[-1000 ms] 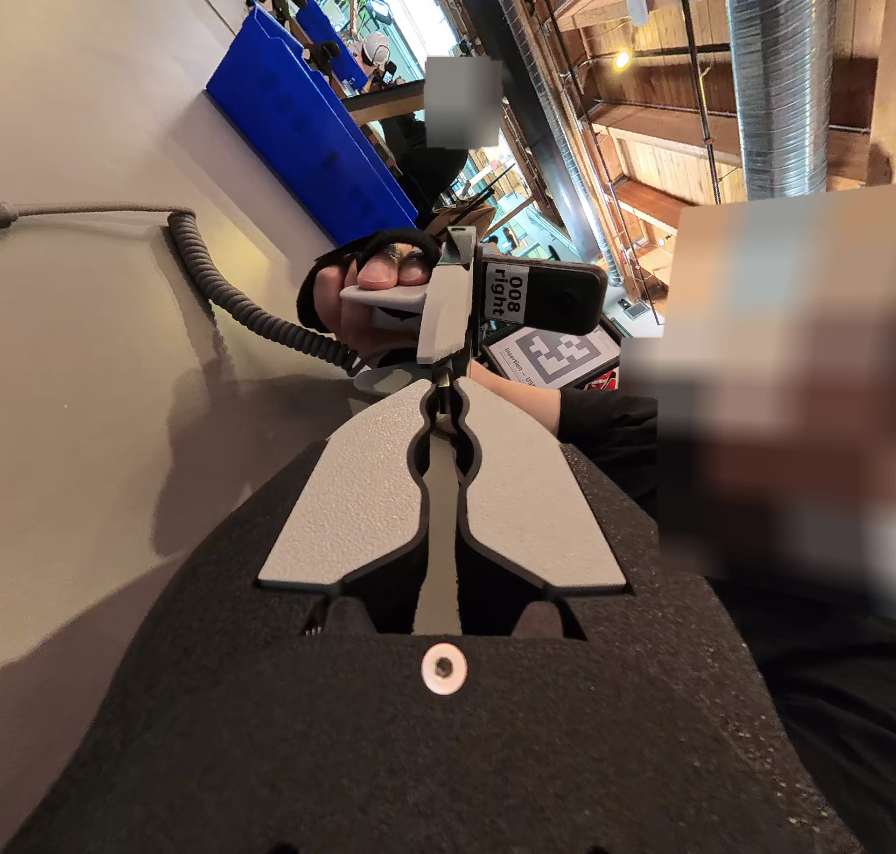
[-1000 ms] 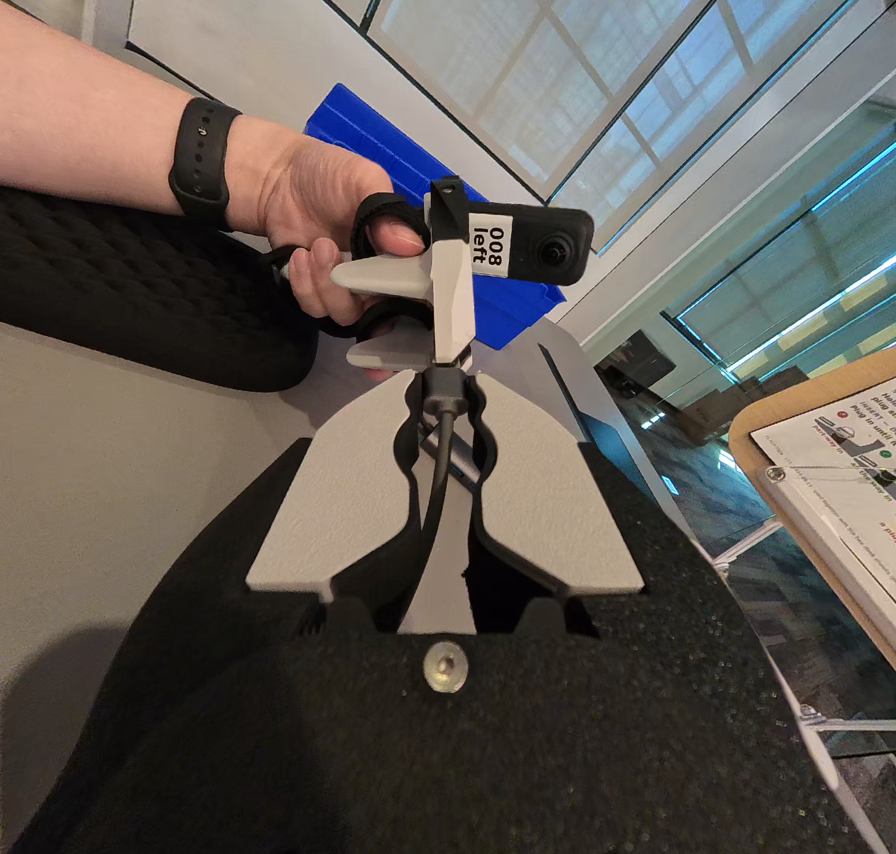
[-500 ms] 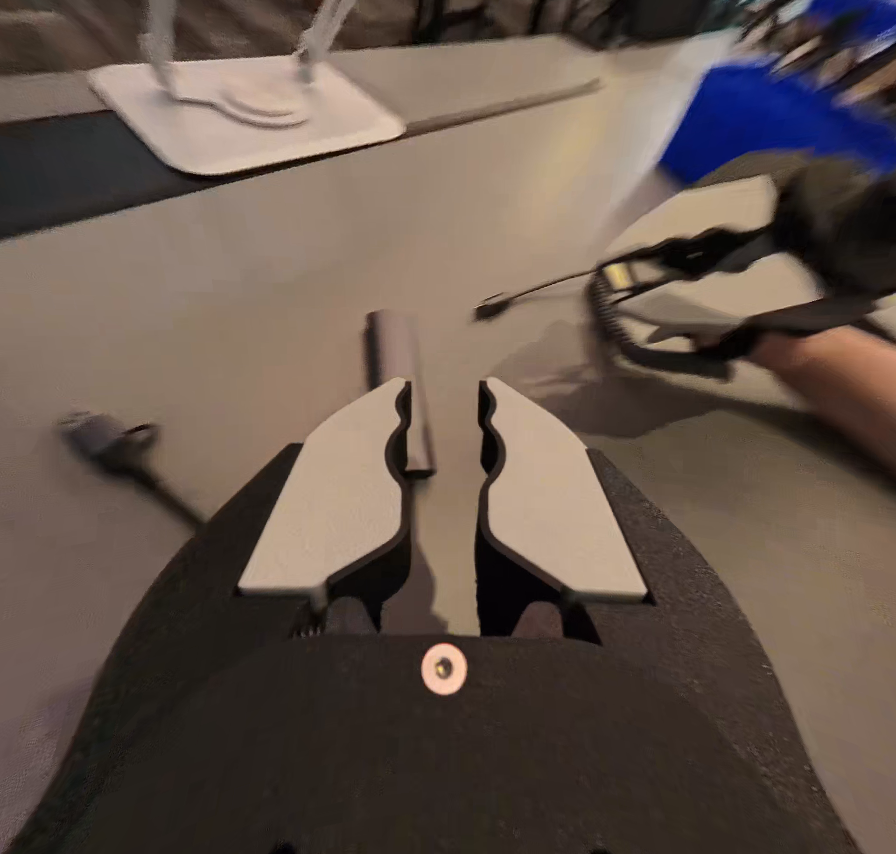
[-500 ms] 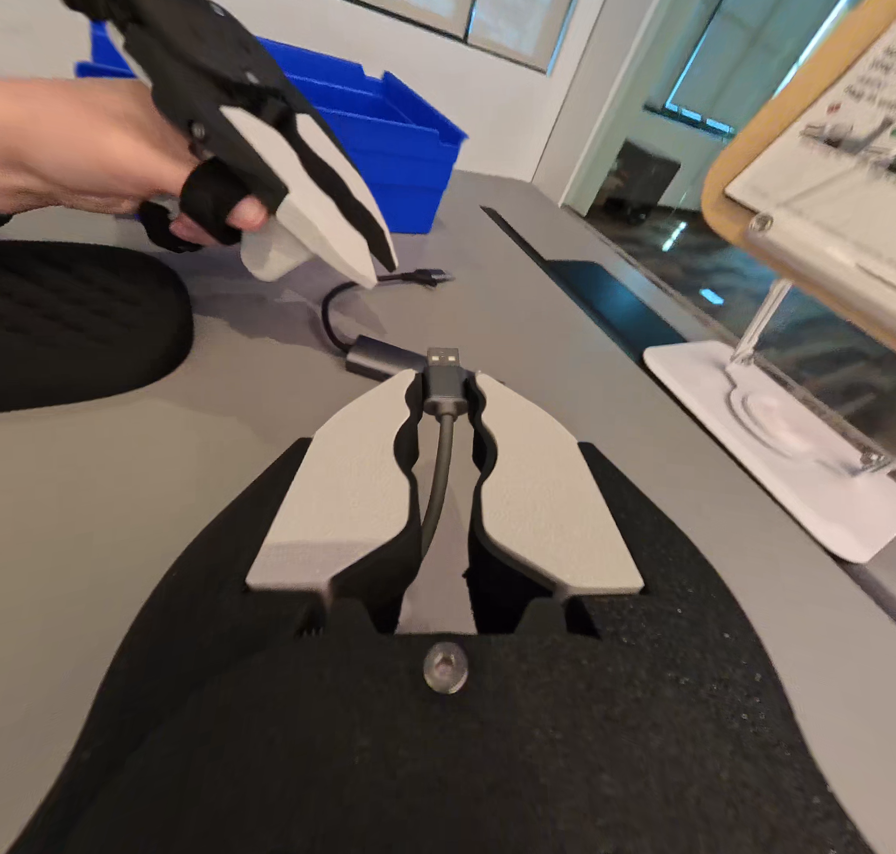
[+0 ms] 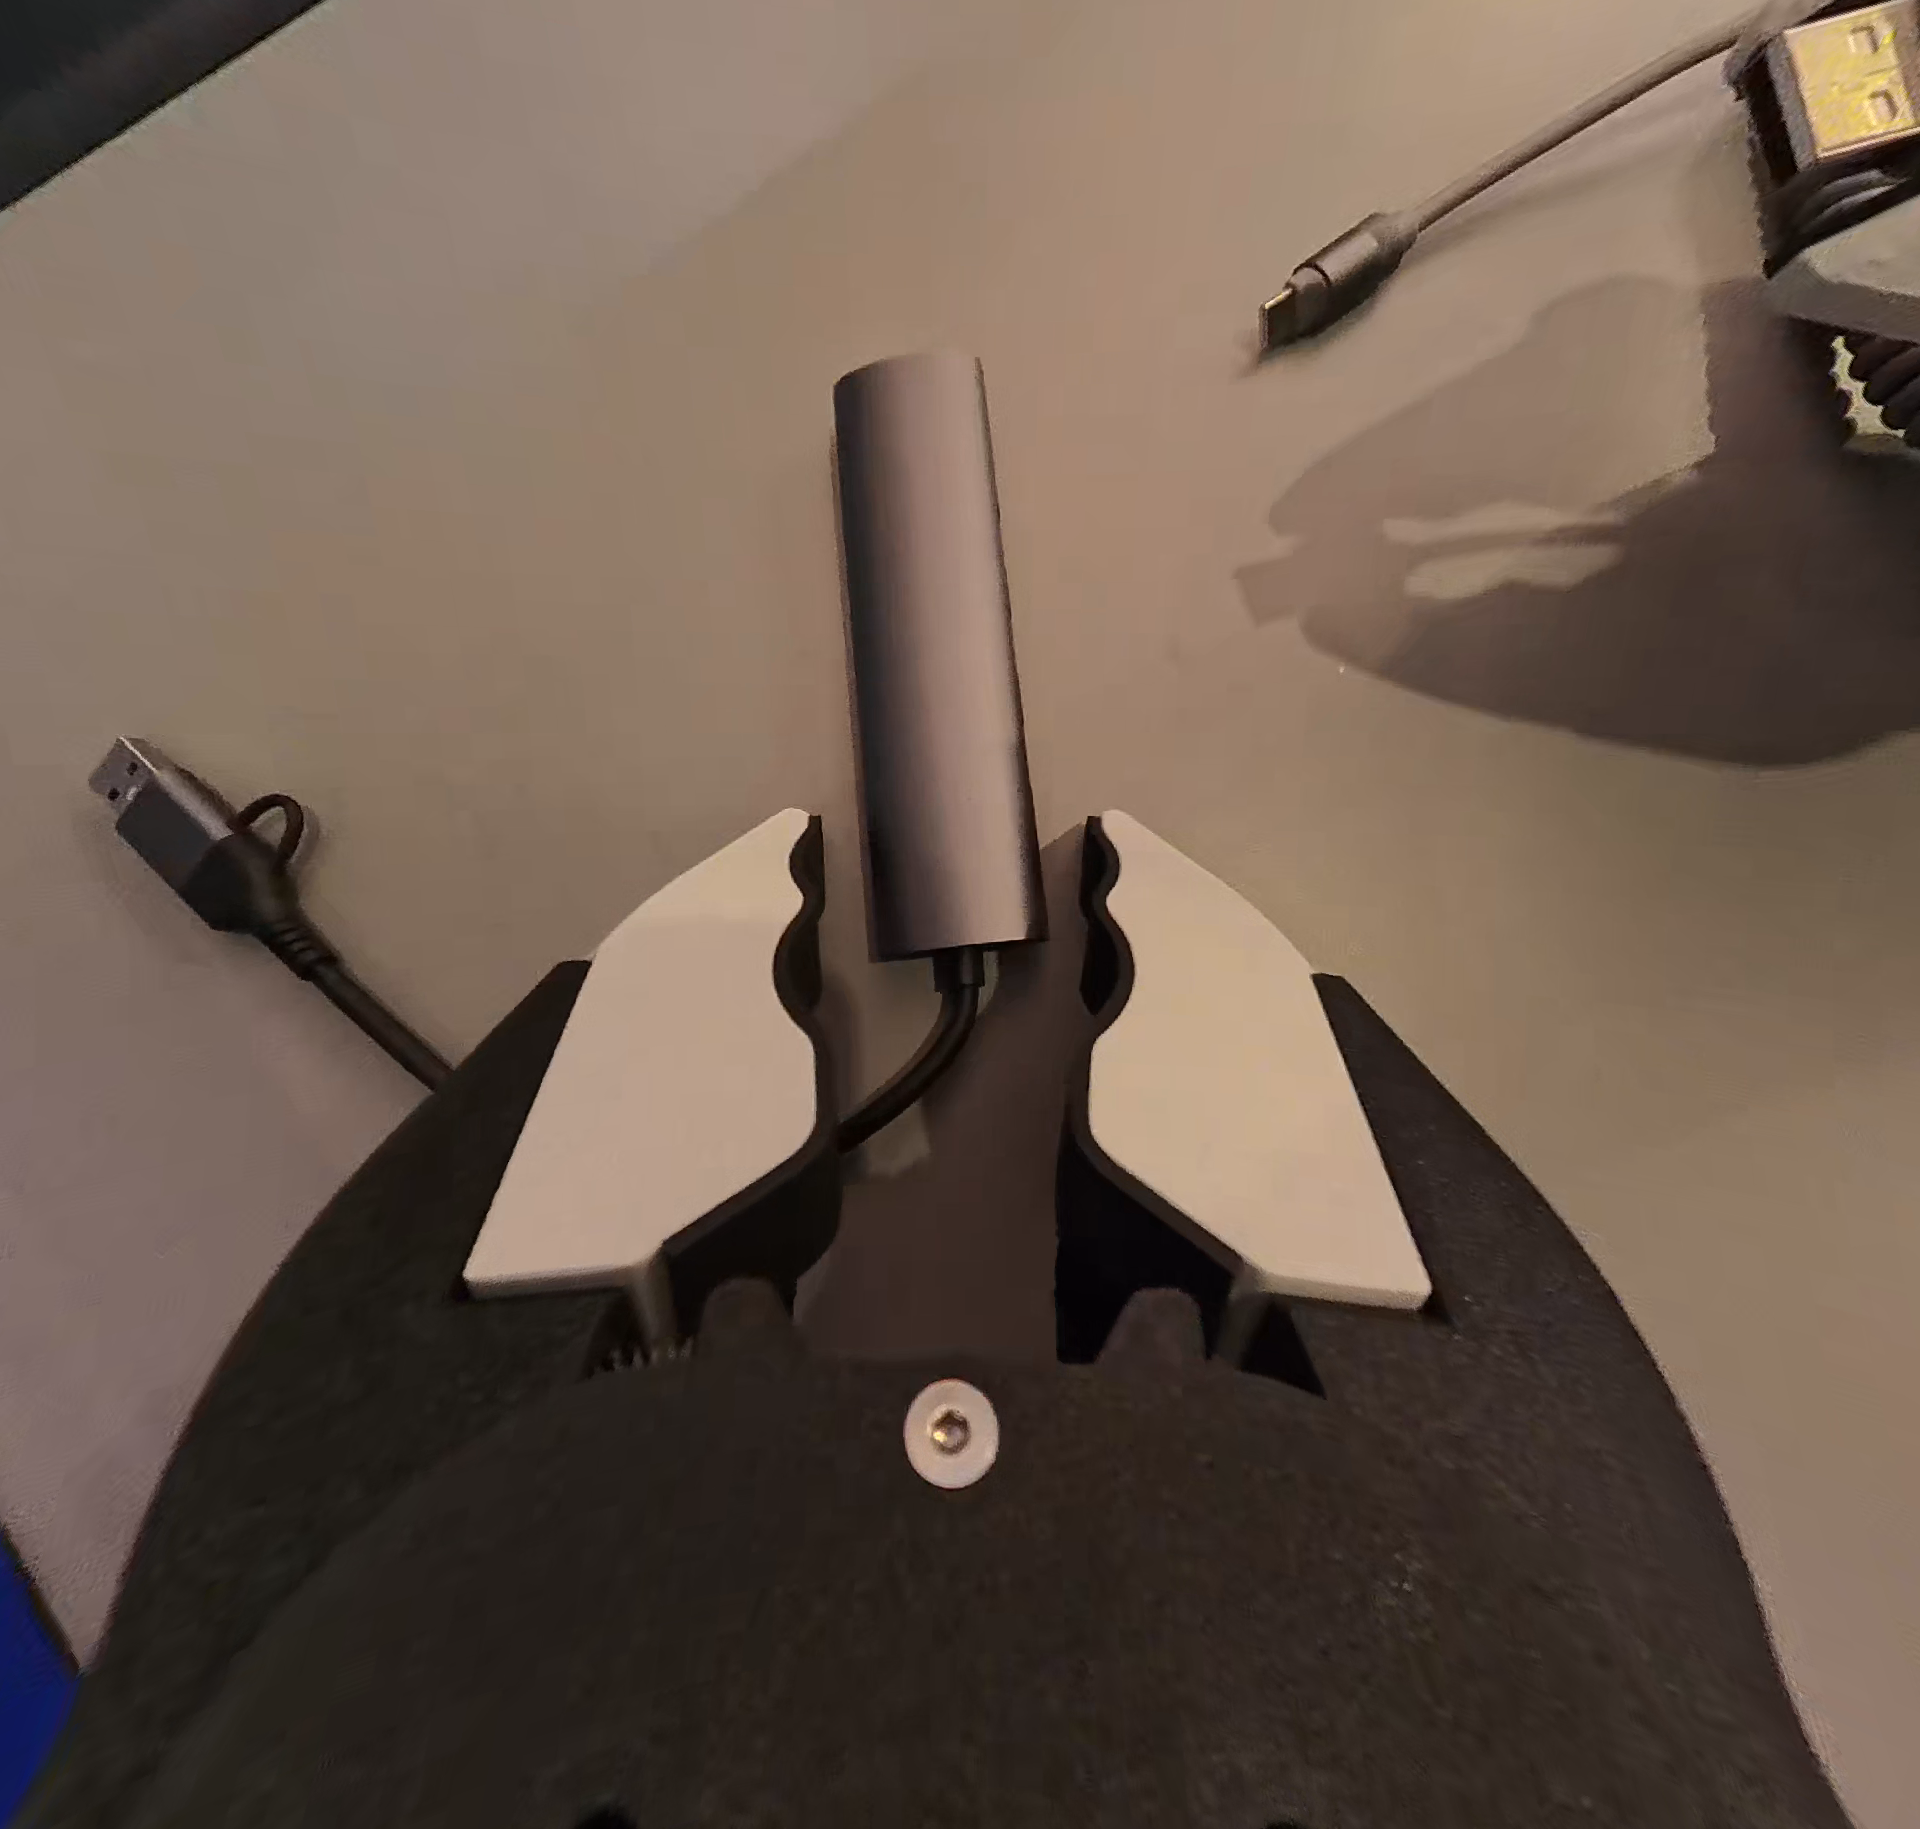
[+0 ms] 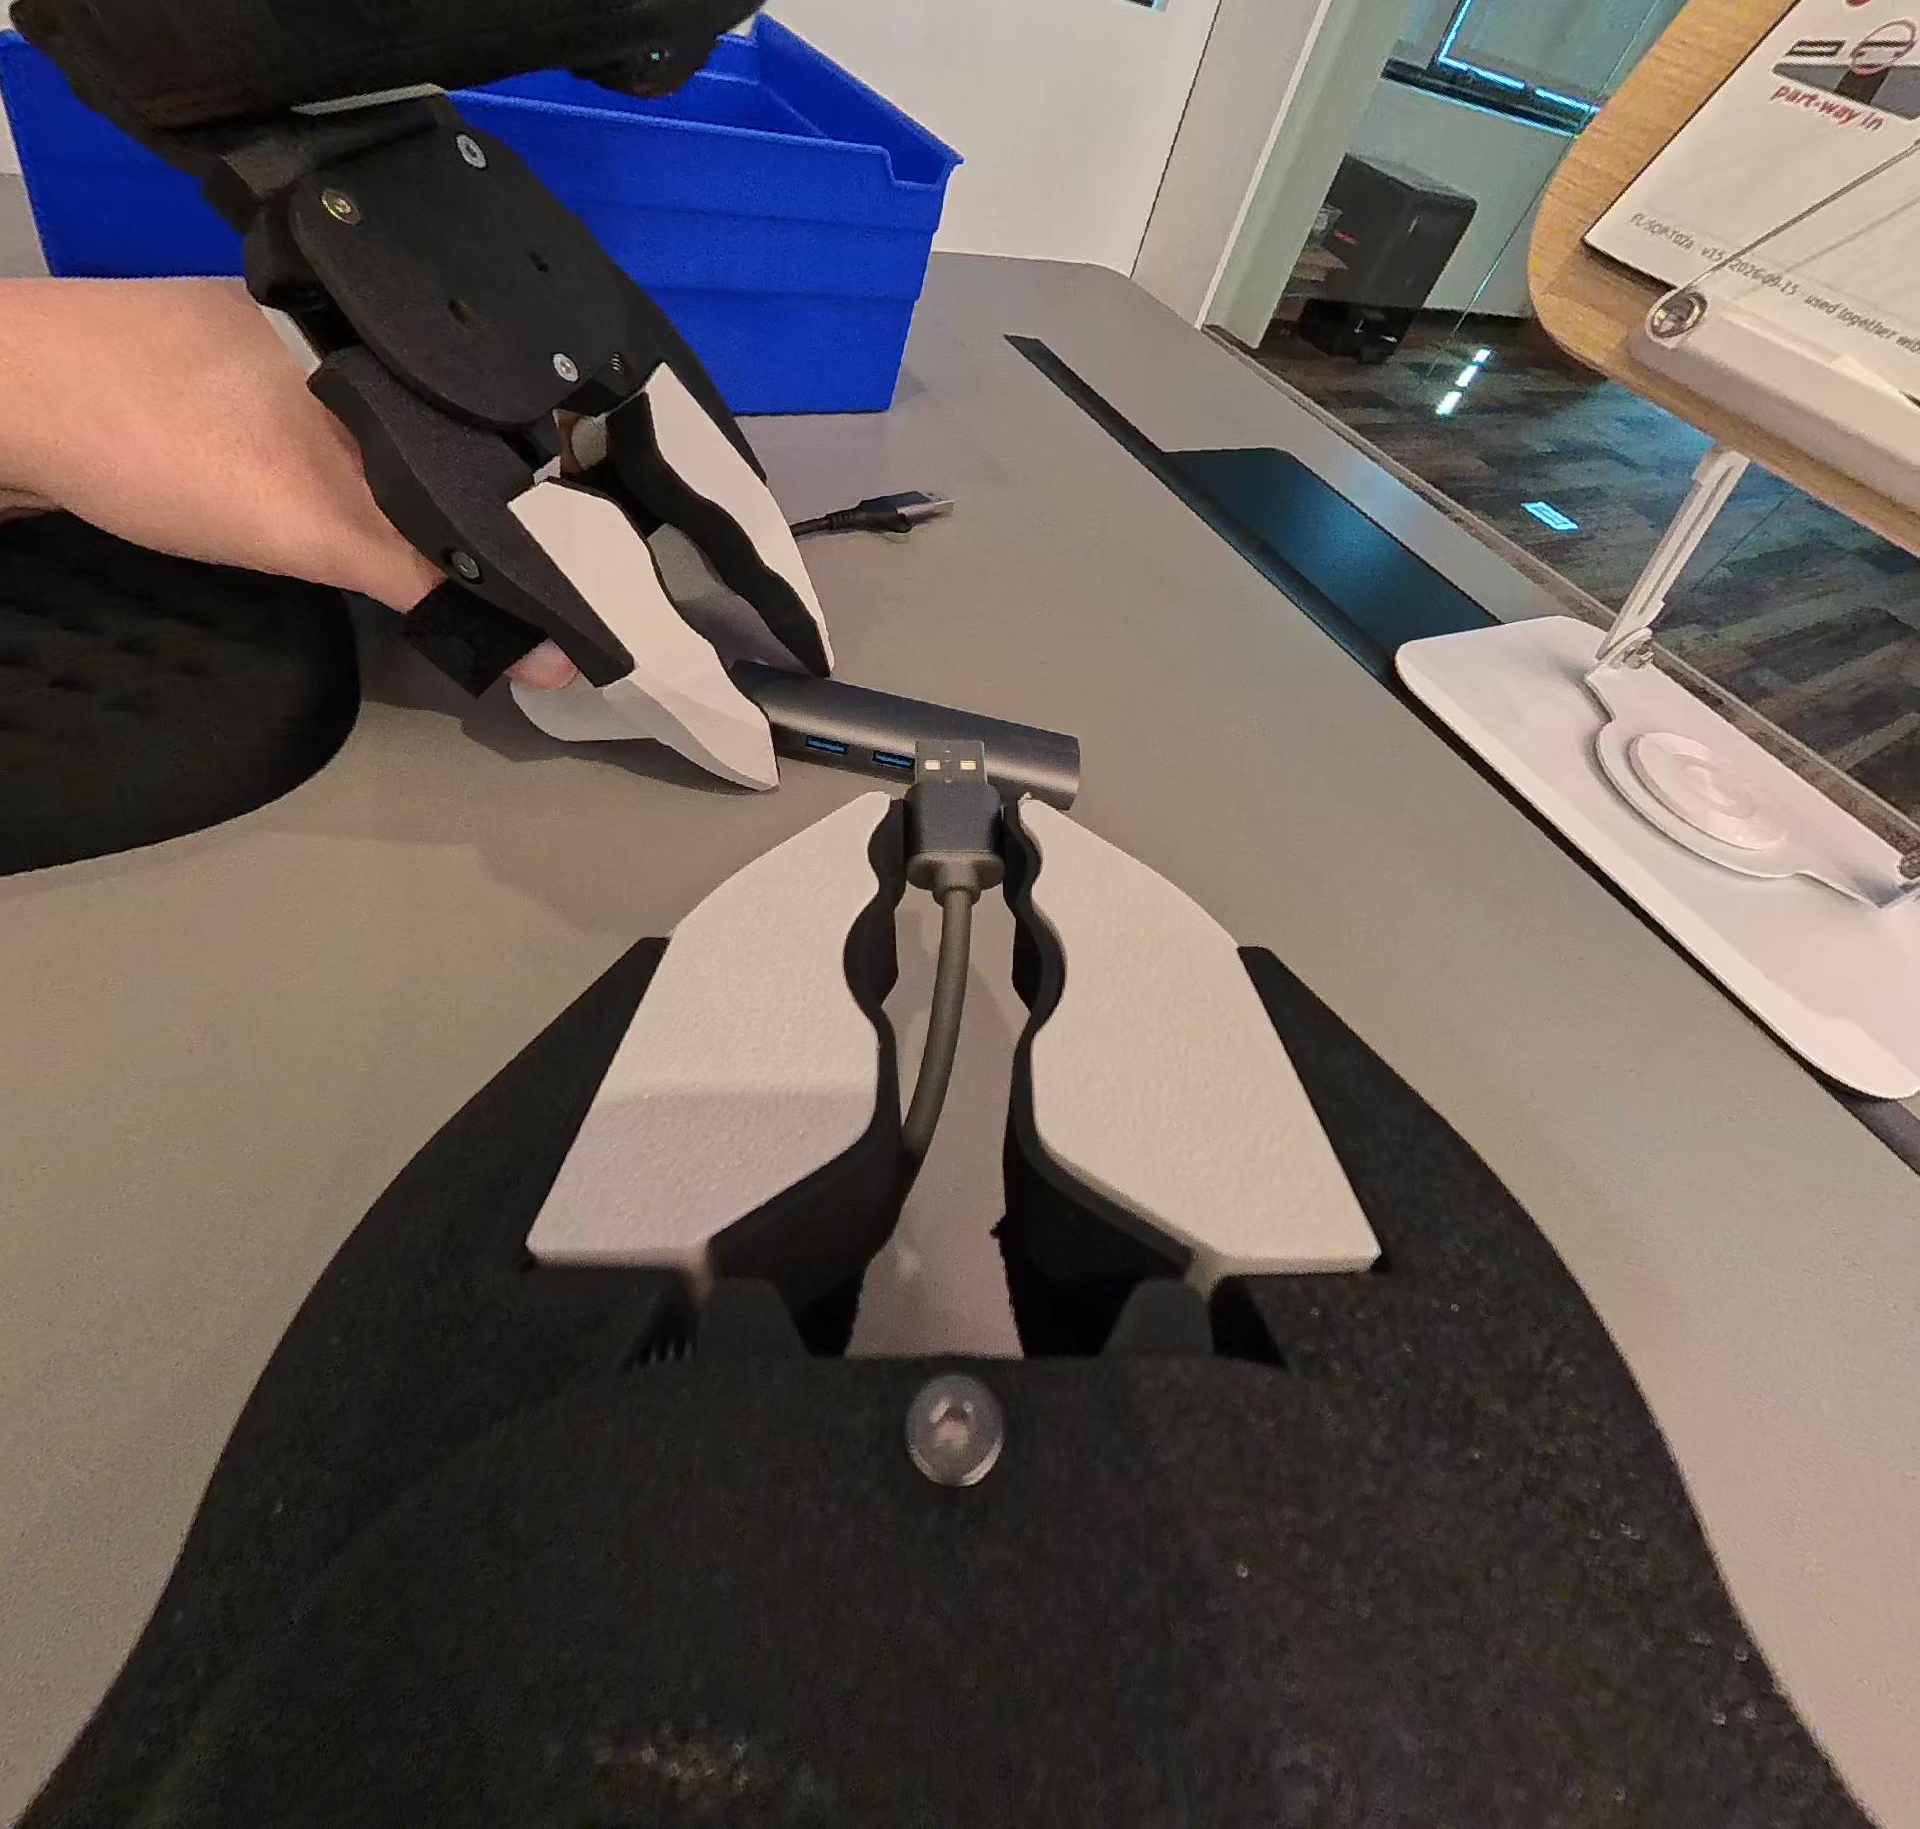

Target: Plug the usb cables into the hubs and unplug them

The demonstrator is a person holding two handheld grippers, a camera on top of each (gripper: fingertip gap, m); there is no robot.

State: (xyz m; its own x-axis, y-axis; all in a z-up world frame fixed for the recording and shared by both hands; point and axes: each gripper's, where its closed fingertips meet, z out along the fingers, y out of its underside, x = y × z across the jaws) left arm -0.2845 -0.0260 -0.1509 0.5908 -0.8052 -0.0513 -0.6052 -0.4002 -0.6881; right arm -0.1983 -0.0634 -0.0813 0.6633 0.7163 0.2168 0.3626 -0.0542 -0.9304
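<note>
A grey table [image 6: 1195,699] is seen with open surface between the items on it. A dark USB hub [image 5: 935,657] is lain flat at the centre, its near end flanked by the parted fingers of the left gripper [image 5: 948,823]. To its left, bare surface is interrupted by a loose USB plug [image 5: 166,823] and its cable. To the right, room is taken by the right gripper [image 6: 951,803], closed around a USB-A plug [image 6: 948,792] just in front of the hub's ports. The far left is bounded by a blue bin [image 6: 727,221], the right edge by a white stand base [image 6: 1621,844].

One hub [image 5: 940,657], three plugs [image 5: 166,815], two tools [image 5: 951,834].
</note>
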